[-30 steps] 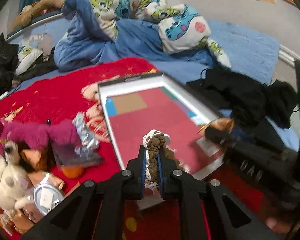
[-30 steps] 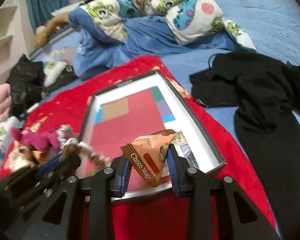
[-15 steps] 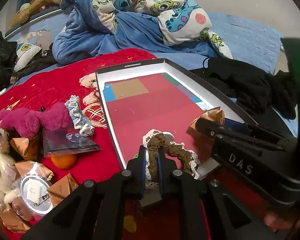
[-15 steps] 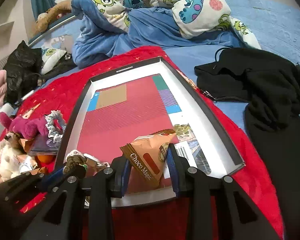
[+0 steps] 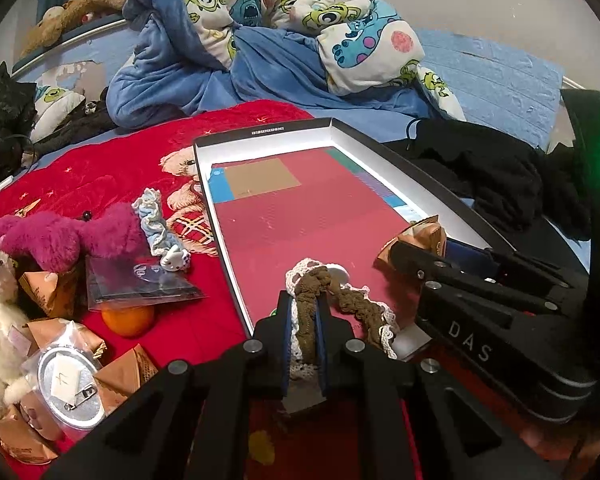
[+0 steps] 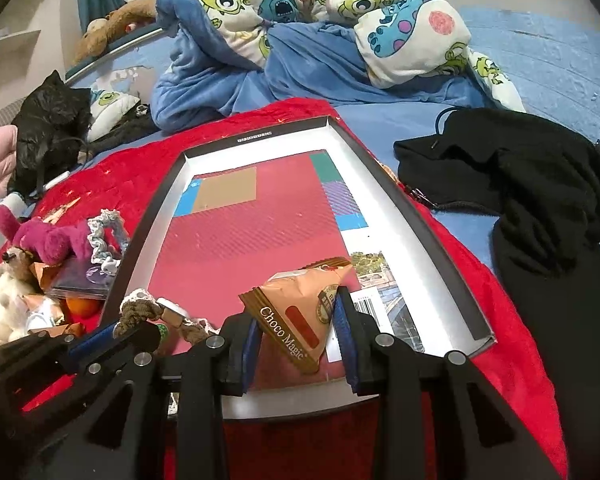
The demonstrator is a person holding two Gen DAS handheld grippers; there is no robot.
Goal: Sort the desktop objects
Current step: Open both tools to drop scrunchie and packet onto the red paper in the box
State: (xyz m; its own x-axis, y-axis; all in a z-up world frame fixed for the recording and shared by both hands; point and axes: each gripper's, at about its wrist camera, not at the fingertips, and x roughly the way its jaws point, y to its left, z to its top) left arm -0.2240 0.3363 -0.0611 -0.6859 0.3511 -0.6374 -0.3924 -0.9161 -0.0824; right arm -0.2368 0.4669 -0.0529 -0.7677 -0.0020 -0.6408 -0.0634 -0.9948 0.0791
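My left gripper [image 5: 303, 312] is shut on a brown lace-edged scrunchie [image 5: 312, 284] and holds it over the near end of a shallow black-and-white box tray [image 5: 268, 133] with a red floor. My right gripper [image 6: 300, 328] is shut on an orange Choco Magic snack packet [image 6: 300, 304] over the tray's [image 6: 428, 240] near right part. The right gripper [image 5: 420, 256] shows at the right of the left wrist view, and the left gripper with the scrunchie [image 6: 140, 310] shows at the lower left of the right wrist view.
Left of the tray on the red blanket lie a pink plush [image 5: 60, 236], a blue scrunchie [image 5: 152, 216], a clear pouch [image 5: 140, 280], an orange [image 5: 128, 318], a round tin [image 5: 68, 380] and several snack packets. Black clothing [image 6: 520, 184] lies right; bedding [image 5: 260, 40] behind.
Both grippers have moved closer together over the tray's near end, each still holding its item. The views have steadied and lowered slightly toward the tray.
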